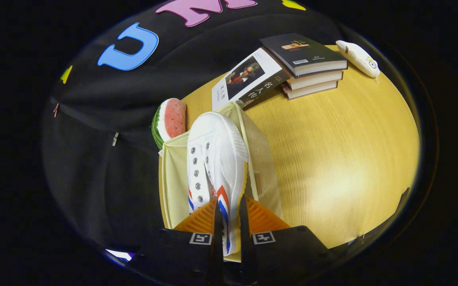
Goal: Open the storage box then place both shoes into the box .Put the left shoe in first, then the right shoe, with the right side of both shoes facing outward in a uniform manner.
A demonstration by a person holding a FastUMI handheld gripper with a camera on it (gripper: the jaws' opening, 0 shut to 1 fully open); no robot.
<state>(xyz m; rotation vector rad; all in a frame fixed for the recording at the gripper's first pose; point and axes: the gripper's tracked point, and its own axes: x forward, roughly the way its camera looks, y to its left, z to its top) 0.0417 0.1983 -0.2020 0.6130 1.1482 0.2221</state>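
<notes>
Fingers (229, 222) clamped on shoe (213, 159)

shoe (215, 159): white, red-blue stripes | box (173, 178): cream | table (332, 159): light woodgrain | watermelon toy (171, 119): red, green rind

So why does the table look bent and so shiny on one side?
Gripper view: the fisheye lens curves the table and books; lamp glare brightens the wood right of the box; the shoe, pinched in the claw, is sharp.
</notes>
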